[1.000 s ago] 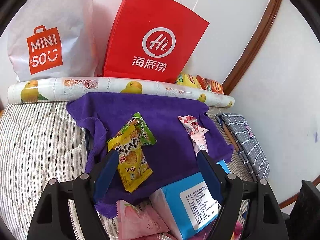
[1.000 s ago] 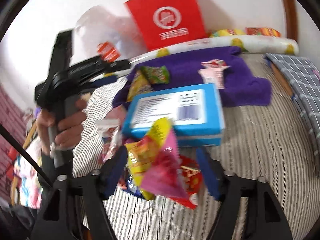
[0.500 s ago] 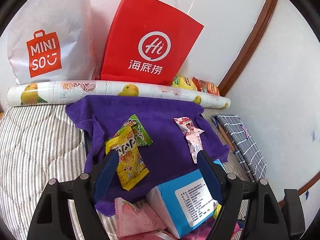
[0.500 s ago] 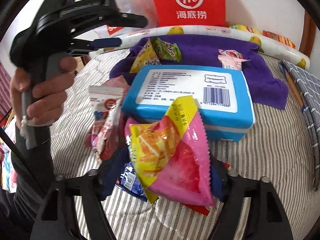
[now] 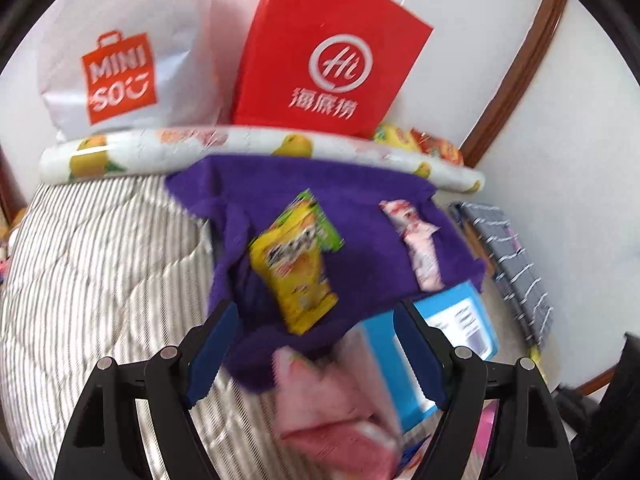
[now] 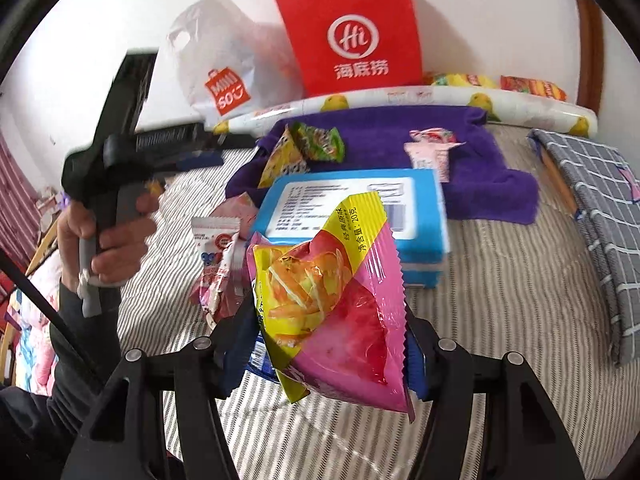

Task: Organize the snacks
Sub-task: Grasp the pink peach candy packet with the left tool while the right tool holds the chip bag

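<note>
I am holding a pink and yellow snack bag (image 6: pixel 332 300) in my right gripper (image 6: pixel 326 344). Its fingers are squeezing the bag from both sides, and the bag is standing up tall between them. My left gripper (image 5: pixel 316 344) is wide open and holding nothing. The purple towel (image 6: pixel 400 136) is lying straight ahead of the bag, past the blue box (image 6: pixel 352 208). Other snacks are lying there, like the yellow bag (image 5: pixel 298 272). I think my right gripper is nearer for this job, so it needs to go forward over the box.
</note>
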### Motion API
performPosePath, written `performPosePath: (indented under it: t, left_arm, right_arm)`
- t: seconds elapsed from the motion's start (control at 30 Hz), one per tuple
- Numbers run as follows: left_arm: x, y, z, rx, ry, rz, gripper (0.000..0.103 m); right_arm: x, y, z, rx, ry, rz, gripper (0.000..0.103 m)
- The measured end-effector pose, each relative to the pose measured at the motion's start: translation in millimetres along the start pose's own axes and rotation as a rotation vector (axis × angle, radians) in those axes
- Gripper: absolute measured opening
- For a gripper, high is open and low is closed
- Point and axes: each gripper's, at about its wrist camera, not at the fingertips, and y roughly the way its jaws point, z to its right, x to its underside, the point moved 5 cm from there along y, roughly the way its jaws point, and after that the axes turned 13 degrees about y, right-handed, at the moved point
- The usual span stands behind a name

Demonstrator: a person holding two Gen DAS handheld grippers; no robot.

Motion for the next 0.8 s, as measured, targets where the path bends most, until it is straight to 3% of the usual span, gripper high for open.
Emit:
performPosePath:
  t: [0.3, 0.47, 0.53, 0.63, 0.8]
  left_arm:
    - [26.4, 13.1, 6.4, -0.017, 0.022, -0.083, 0.077]
    - [37.4, 18.2, 17.7, -0.015, 0.057, -0.119, 0.056]
    - [39.4, 19.3, 20.1, -0.021, 0.062, -0.124, 0.039]
    - [40.8, 12.9, 16.7, -0.033, 0.045, -0.11, 0.028]
    - [45.9, -7.0, 8.0, 0.029, -0.019, -0.082, 0.021]
  right_arm:
    - [-5.2, -17.2, 23.3, 0.002, 0.044, 0.046, 0.062]
    - [-2.8, -24.3, 37.3, 0.002, 0.072, 0.058, 0.062]
    - [-2.1, -24.2, 40.9, 0.0, 0.082, 0.057, 0.062]
    - [-0.9, -25.1, 45.2, -0.005, 0.089, 0.058, 0.062]
    - [-0.5, -29.5, 49.9, -0.014, 0.098, 0.068, 0.062]
